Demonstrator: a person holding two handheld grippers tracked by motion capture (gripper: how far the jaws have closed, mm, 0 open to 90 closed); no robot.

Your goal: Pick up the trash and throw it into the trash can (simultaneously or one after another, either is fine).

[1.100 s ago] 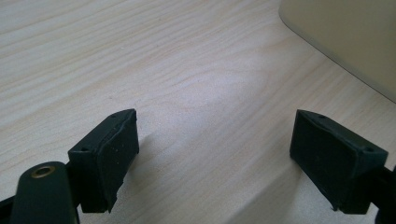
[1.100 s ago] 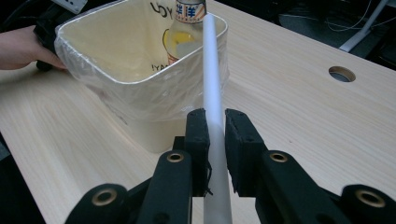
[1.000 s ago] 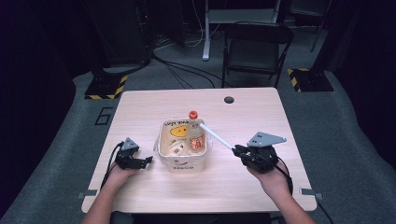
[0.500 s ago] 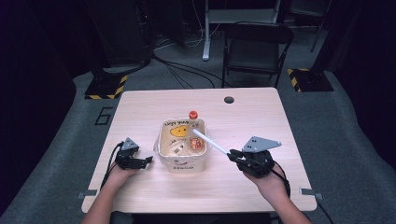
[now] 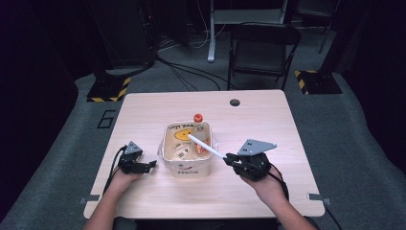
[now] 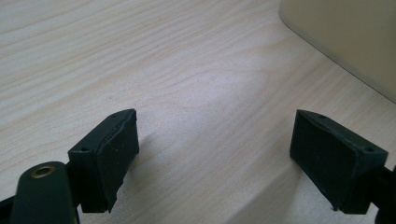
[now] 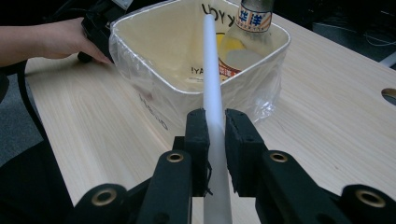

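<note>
Wooden table first, seen from the high view. Your right claw sits just to the right of the cream square tub with a clear plastic liner. It pinches one end of a long white plastic stick. The stick slants up and left over the tub, and its far end hangs above the inside. A bottle with an orange cap stands at the tub's back edge. Your left claw rests on the table just to the left of the tub, and its tips point at the tub.

Next, the left gripper view. Your left claw is wide open. Nothing is between its two black pads, just bare wood. The pale wall of the tub shows at the top right, a little way off.

Last, the right gripper view. Your right claw is squeezed tight on the white stick, with both pads pressing its sides. The stick points straight ahead over the rim of the tub. The bottle leans inside the tub, to the right of the stick. Your other hand is beside the tub's far left corner.
</note>
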